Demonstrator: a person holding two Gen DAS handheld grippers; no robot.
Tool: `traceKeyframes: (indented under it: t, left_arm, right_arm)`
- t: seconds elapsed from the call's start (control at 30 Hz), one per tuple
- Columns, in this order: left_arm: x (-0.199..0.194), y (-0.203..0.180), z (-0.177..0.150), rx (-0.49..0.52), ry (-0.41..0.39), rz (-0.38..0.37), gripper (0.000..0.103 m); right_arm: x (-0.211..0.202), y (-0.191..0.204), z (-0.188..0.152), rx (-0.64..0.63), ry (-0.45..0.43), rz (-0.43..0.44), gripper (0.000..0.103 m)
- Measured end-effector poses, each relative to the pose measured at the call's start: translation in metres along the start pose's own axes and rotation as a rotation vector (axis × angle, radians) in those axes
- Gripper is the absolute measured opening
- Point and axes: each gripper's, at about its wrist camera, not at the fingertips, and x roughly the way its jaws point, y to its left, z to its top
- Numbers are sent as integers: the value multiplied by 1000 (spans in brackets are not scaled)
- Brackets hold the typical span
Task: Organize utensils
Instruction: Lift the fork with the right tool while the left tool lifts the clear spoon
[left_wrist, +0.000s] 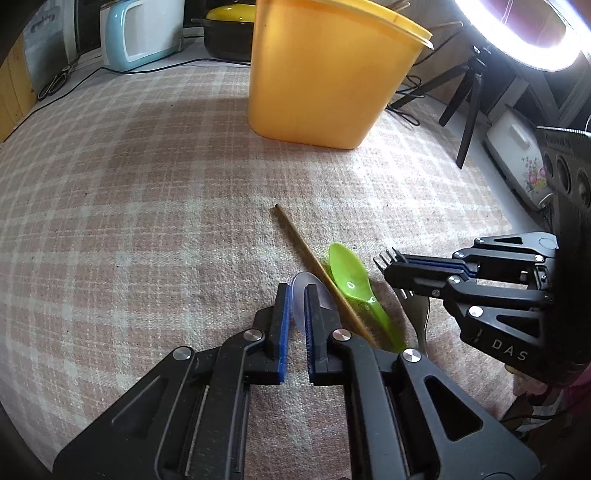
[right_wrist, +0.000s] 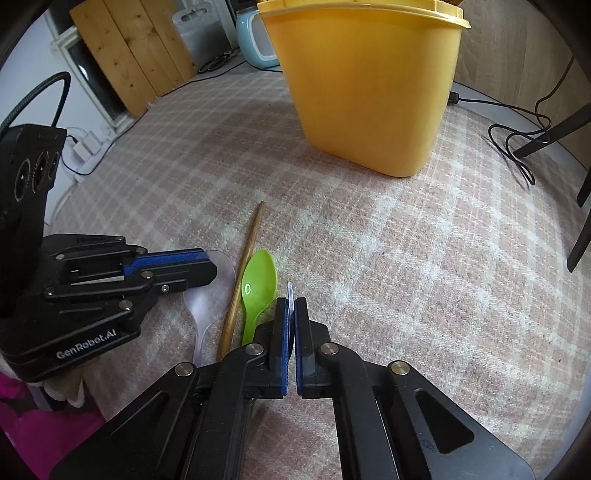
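On the checked cloth (left_wrist: 147, 221) before the yellow bin (left_wrist: 325, 74), the left gripper (left_wrist: 295, 291) pinches a clear spoon (right_wrist: 210, 295); the right gripper (right_wrist: 291, 306) clamps a fork (left_wrist: 384, 254). A green spoon (left_wrist: 351, 277) and chopstick (left_wrist: 314, 258) lie between.

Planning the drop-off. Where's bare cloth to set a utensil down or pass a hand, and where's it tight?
Free: the checked cloth between the yellow bin and the chopstick tip, and the stretch beside the right gripper away from the utensils. Crowded: the near cluster, where the clear spoon, chopstick, green spoon and fork lie side by side with the left gripper closed among them.
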Motion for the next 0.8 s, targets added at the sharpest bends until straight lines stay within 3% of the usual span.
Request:
traceKeyframes:
  t: [0.27, 0.8]
  left_arm:
    - [4, -7, -3, 31, -4, 16, 8]
    - [-22, 4, 1, -11, -51, -14, 1]
  right_arm:
    - [-2, -4, -3, 16, -4, -3, 1]
    - [-24, -9, -6, 36, -53, -4, 1]
